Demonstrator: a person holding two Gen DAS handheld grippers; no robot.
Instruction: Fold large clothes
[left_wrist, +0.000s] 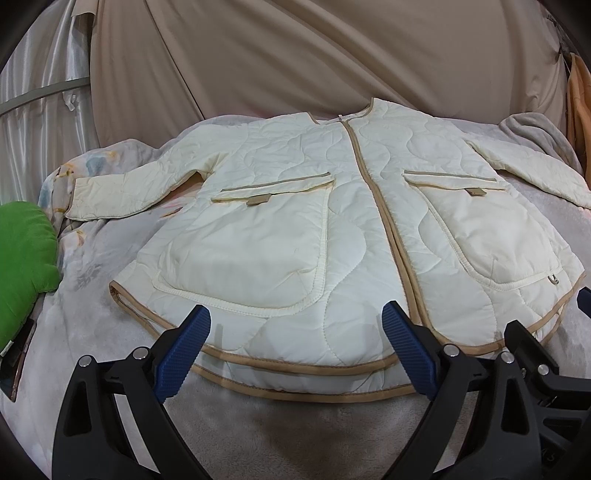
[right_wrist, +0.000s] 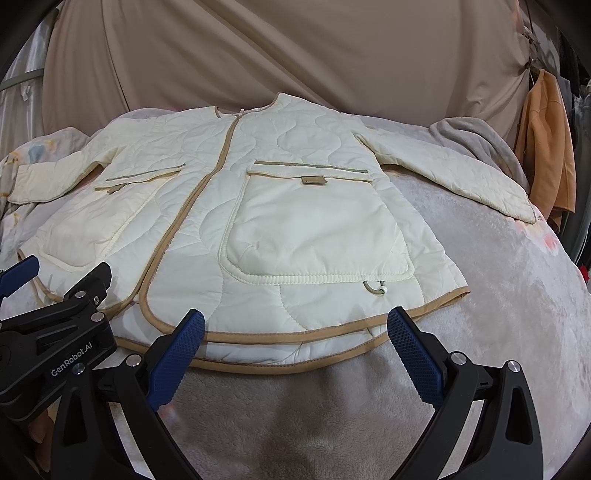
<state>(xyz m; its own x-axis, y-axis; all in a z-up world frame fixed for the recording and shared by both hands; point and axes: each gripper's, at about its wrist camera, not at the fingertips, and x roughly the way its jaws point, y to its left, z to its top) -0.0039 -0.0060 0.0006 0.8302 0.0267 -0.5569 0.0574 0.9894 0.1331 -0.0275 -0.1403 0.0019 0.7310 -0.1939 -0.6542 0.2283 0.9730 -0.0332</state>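
Observation:
A cream quilted jacket (left_wrist: 317, 206) with tan trim lies flat, front up and zipped, on a bed, both sleeves spread out; it also shows in the right wrist view (right_wrist: 280, 206). My left gripper (left_wrist: 295, 325) is open and empty, its blue pads just above the jacket's left hem. My right gripper (right_wrist: 295, 328) is open and empty at the right hem. The right gripper (left_wrist: 546, 354) shows at the left view's right edge, and the left gripper (right_wrist: 55, 317) shows at the right view's left edge.
The bed is covered by a grey fleece blanket (right_wrist: 295, 413). A green cushion (left_wrist: 22, 258) lies at the left. A beige curtain (left_wrist: 295, 55) hangs behind. A bunched grey blanket (right_wrist: 480, 136) and an orange garment (right_wrist: 546, 147) are at the right.

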